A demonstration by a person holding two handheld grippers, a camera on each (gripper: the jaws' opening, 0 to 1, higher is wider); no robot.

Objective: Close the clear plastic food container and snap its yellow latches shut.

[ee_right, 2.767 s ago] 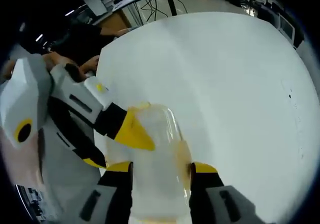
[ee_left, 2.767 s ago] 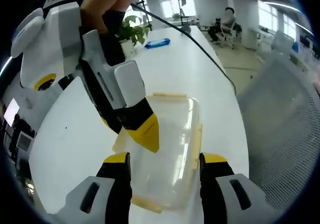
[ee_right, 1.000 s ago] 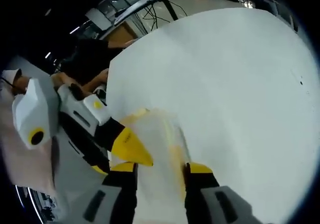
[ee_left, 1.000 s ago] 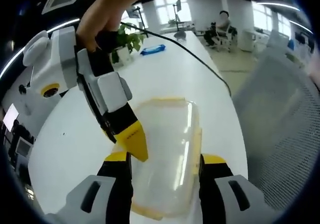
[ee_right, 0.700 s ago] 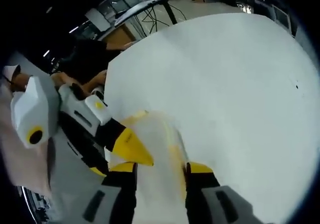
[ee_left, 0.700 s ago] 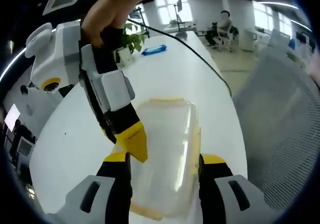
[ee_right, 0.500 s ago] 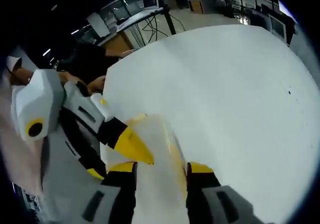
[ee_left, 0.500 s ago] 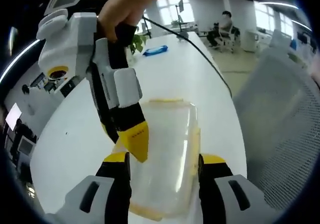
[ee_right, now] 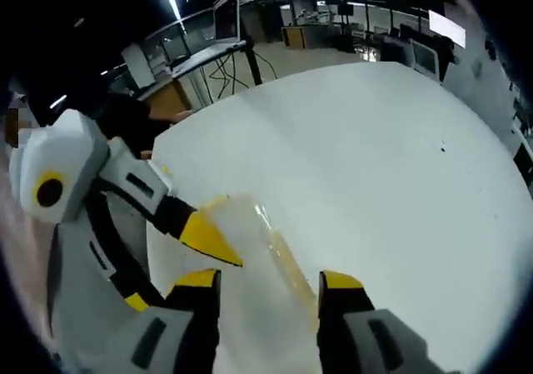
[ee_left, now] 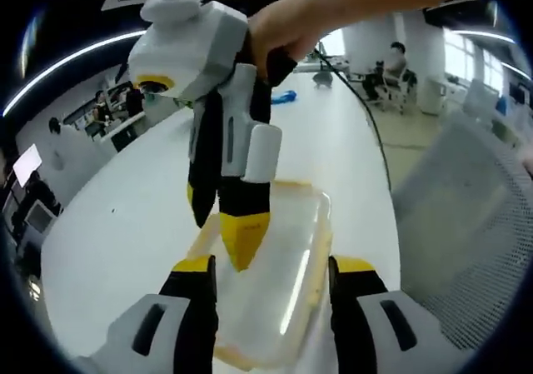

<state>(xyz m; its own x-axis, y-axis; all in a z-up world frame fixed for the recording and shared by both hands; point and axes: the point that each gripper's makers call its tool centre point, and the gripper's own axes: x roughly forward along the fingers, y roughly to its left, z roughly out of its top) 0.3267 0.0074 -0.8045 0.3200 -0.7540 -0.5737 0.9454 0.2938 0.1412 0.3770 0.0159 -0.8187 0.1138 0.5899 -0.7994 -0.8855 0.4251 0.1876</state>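
Clear plastic container (ee_left: 275, 274) on the white bench (ee_left: 125, 224) sits between the open left gripper (ee_left: 271, 266); right gripper (ee_left: 241, 241), apparently parted, presses its lid.

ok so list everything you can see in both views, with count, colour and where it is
food container: one, clear plastic with yellow latches, on the white table between the left hand-held gripper's jaws
table: one, white, long, under the container
blue item: one, blue, far end of the table, too small to identify
black cable: one, running along the table's right side in the left gripper view
mesh chair back: one, grey, right of the table
seated person: one, far background by the windows
desks with monitors: several, dark, beyond the table in the right gripper view
person's hand: one, gripping the right tool
right hand-held gripper: white, black, yellow tips, over the container's lid
left hand-held gripper: same colours, tip at the container
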